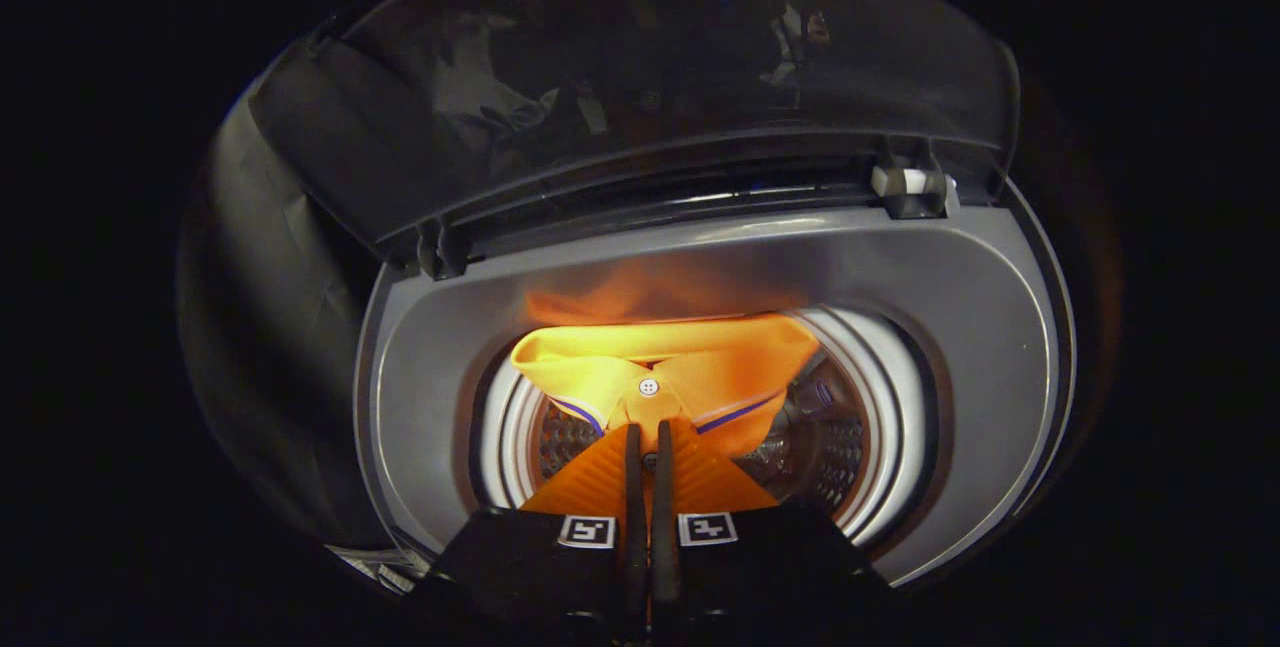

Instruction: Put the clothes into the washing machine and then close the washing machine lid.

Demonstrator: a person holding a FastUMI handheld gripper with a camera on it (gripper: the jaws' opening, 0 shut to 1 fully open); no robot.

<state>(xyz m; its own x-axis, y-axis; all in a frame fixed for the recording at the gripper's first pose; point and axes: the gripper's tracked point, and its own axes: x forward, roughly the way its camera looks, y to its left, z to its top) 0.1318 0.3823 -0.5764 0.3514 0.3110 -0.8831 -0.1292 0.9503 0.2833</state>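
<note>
An orange collared shirt (pixel 690 367) with a white button and purple collar stripes hangs over the mouth of the washing machine drum (pixel 850 437). My gripper (pixel 648 432) is shut on the shirt's placket just below the collar, the two fingers pressed close together on the cloth. The shirt's collar spreads just beyond the fingertips, and its lower part drapes back along the fingers. The perforated metal drum wall shows on both sides of the shirt. The machine's dark transparent lid (pixel 640 77) stands raised behind the opening.
The grey top panel (pixel 960 327) of the washing machine rings the drum opening. The lid's hinges (pixel 910 182) sit at the back edge. Dark surroundings lie around the machine.
</note>
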